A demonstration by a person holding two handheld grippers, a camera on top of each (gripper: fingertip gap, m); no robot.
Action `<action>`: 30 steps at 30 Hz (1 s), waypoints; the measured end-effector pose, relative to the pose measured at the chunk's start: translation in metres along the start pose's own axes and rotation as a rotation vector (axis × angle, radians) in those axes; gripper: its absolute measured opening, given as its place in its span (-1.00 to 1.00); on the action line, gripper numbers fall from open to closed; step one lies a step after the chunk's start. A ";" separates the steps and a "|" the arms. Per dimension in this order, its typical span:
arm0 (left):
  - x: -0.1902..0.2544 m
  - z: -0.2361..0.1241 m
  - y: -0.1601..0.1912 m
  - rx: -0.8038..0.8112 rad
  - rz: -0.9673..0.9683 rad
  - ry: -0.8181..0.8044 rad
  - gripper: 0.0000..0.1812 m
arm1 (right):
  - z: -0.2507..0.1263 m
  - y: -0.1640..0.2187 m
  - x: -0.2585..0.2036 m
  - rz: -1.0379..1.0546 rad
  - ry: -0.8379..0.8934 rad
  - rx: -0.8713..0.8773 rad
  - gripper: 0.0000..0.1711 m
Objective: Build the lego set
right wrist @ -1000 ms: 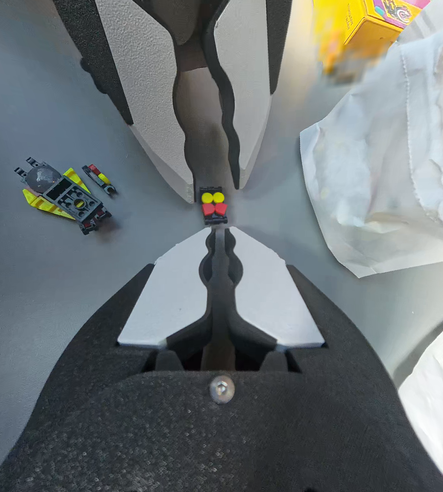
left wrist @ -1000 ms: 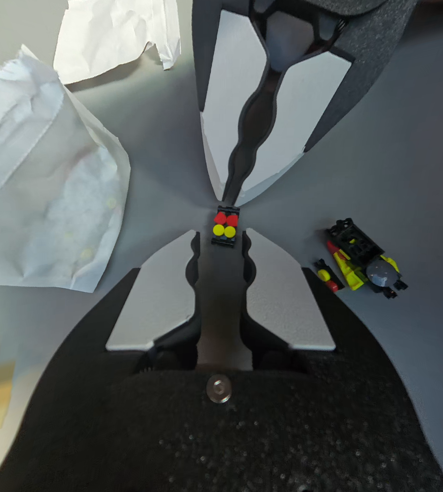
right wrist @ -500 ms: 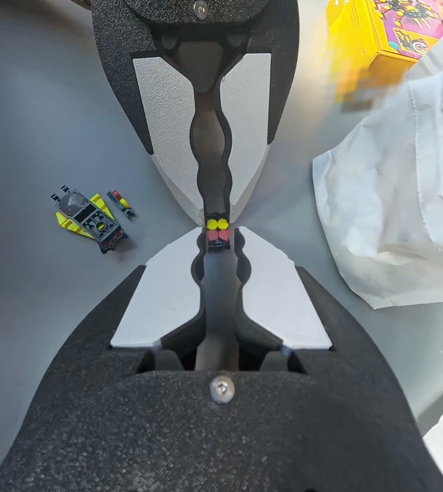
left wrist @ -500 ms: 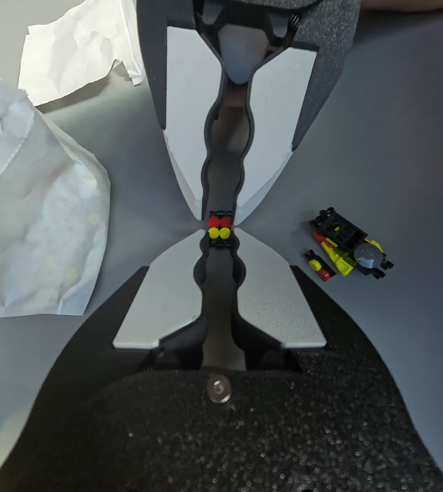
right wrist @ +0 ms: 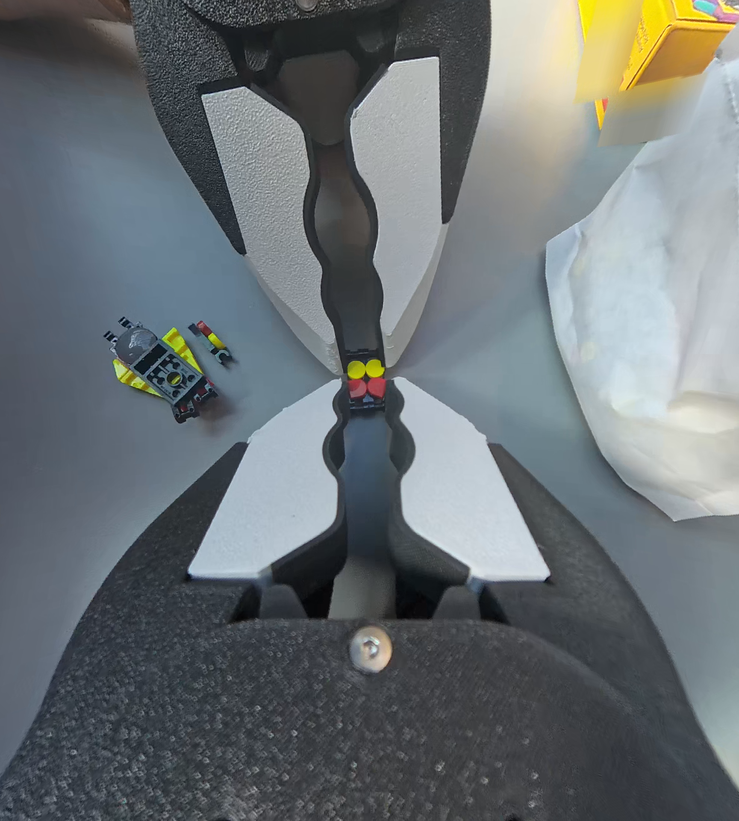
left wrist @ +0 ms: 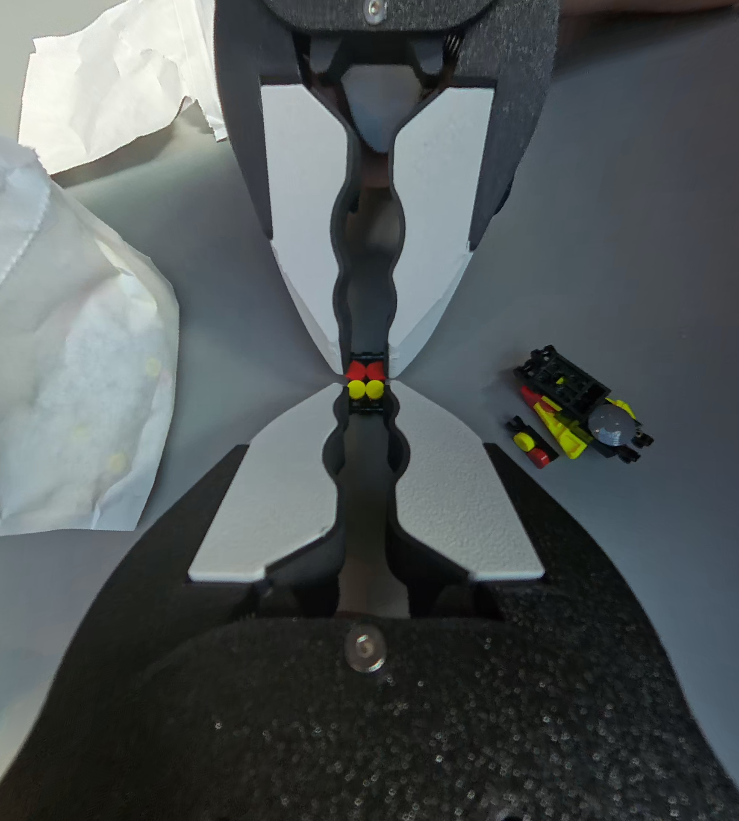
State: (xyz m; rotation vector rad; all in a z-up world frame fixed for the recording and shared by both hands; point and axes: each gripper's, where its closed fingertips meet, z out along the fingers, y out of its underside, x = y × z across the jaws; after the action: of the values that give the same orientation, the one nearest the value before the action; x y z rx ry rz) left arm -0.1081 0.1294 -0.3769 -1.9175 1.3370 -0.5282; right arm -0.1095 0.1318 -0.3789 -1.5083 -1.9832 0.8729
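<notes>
Left hand-held gripper (left wrist: 366,406): jaws nearly closed, clamped on the end of a small black Lego piece (left wrist: 366,386) that carries two yellow round studs, with the two red studs beside them. Right hand-held gripper (right wrist: 366,400): jaws equally narrow, gripping the opposite, red-stud end of the same piece. The two tools meet tip to tip, with the piece bridging the fingertips of both above the grey table (left wrist: 647,266).

Partly built Lego model (left wrist: 580,404): black frame, yellow wedge wings, red parts and a grey dome; it lies on the table well apart from the held piece, on the right in the left wrist view and on the left in the right wrist view. Just beside it lies a small black strip (left wrist: 528,442) bearing one yellow and one red stud; whether the two touch cannot be told.

Crumpled white paper bag (left wrist: 48,377): on the table on the other side of the grippers, faint yellow parts showing through it. A second piece of torn white paper (left wrist: 110,84) lies beyond. Yellow box (right wrist: 669,40): at the top right edge of the right wrist view, partly blurred.
</notes>
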 end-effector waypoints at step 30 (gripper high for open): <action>-0.005 0.001 0.001 -0.009 -0.064 -0.037 -0.85 | -0.003 0.003 0.003 -0.008 0.155 -0.053 -0.92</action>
State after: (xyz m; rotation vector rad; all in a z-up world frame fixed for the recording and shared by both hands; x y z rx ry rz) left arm -0.1101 0.1338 -0.3778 -1.9734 1.2599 -0.5174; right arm -0.1063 0.1357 -0.3788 -1.5470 -1.9118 0.6827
